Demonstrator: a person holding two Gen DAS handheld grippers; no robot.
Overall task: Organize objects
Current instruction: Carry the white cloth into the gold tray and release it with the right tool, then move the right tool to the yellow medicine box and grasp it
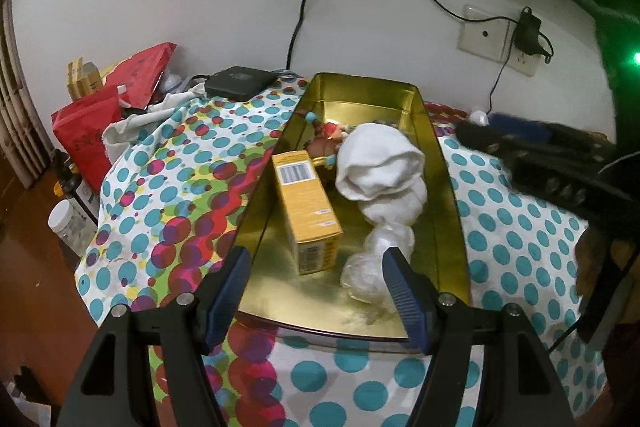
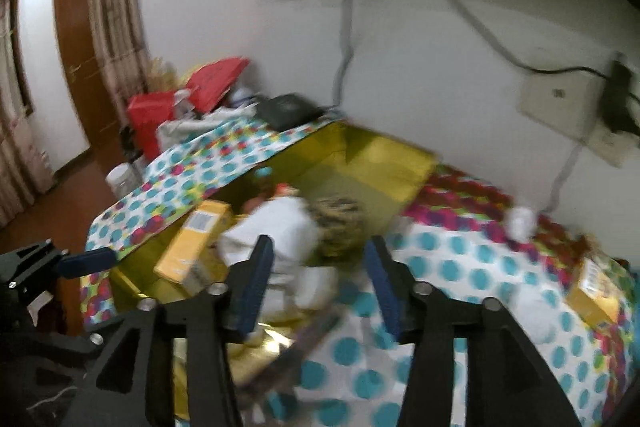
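Left wrist view: the left gripper is hovering over the near end of the gold tin, jaws standing wide apart with nothing between the pads. The tin is sitting on the dotted cloth. Inside it a yellow box is lying along the left wall, a rolled white sock is resting to its right, and a clear plastic wad is lying just in front of the sock. A small colourful toy is sitting further back, partly hidden. The right gripper is showing blurred at the right edge, beside the tin.

Right wrist view, heavily blurred: the right gripper is poised at the tin's near right corner, jaws parted and empty. Sock and box are lying in the tin ahead of it, and a striped dark item is sitting beside the sock; I cannot tell what it is. A second yellow box and a small white object are lying on the cloth, well apart from the tin.

Judgement: a drop into the tin looks just finished. Next move probably calls for swinging right to the loose box, straddling its narrow sides and lifting it clear of the tin wall.
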